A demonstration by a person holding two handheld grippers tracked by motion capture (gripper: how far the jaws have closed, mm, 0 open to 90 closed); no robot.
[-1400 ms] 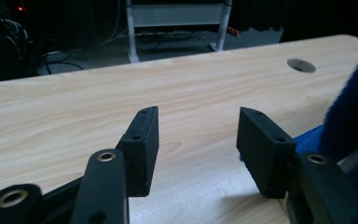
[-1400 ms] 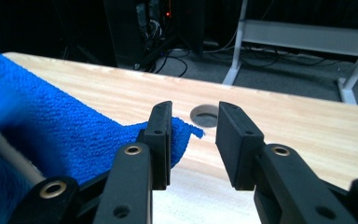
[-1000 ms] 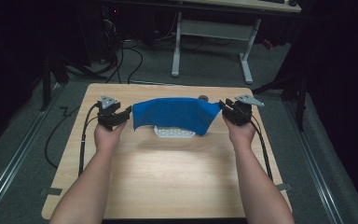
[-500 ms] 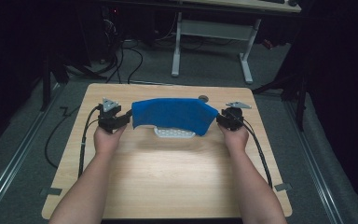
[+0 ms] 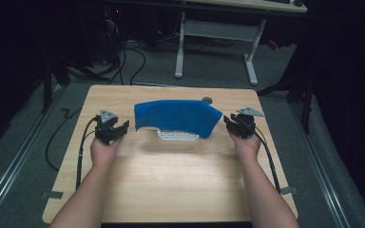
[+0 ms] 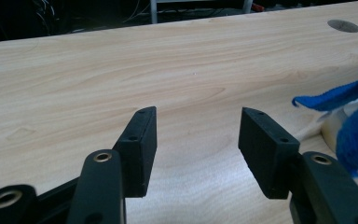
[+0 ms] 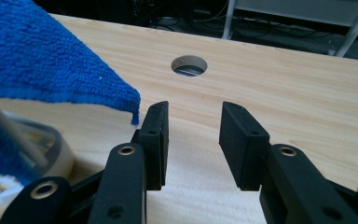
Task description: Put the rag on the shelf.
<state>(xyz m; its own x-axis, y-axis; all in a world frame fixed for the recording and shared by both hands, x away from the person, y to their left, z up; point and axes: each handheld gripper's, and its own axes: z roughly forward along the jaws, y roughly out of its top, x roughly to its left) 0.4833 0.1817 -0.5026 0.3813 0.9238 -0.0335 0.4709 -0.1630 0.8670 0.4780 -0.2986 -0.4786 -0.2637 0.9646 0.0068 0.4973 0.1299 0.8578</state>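
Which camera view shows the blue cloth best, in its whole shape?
The high view: there the whole blue cloth lies draped over a white object. The left gripper view catches an edge at its right side; the right gripper view shows one hanging corner close up.

Blue terry cloth (image 5: 178, 117); matt wood table (image 5: 171, 180).

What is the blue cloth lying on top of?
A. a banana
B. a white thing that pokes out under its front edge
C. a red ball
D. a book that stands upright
B: the blue cloth is draped over a white thing, and part of that thing pokes out from under the cloth's near edge on the wooden table.
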